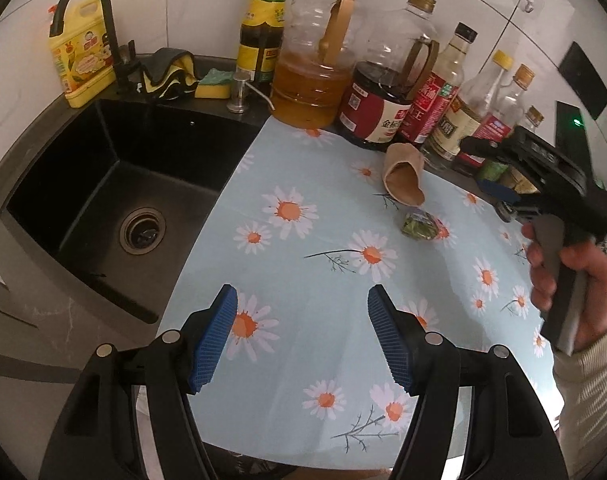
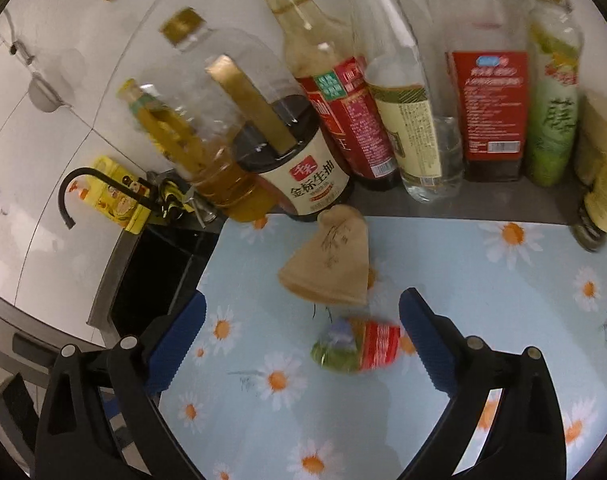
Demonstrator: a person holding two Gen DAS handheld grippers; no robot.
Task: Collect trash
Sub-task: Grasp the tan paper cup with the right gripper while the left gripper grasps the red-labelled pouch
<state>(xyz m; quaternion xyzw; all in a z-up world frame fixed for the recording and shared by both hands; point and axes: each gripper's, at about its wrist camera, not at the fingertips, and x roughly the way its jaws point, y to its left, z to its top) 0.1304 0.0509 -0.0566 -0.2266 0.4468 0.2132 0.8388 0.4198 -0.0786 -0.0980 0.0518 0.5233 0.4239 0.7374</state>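
The left gripper [image 1: 302, 334] hangs open and empty over the counter's near edge. Toward the back edge, the wrapper [image 2: 353, 345] lies crosswise just ahead of the wide-open, empty right gripper [image 2: 301, 346], paper cup [image 2: 327, 270] behind it.

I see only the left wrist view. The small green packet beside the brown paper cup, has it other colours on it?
Observer: Yes. In the right wrist view the packet has a red end as well as green.
Operator: Is the right gripper holding anything?
Observer: No. The right gripper is open, with the packet lying on the mat between its fingers, untouched.
Operator: Does the paper cup carry any marking?
Observer: The paper cup shows dark handwriting on its side, too blurred to read.
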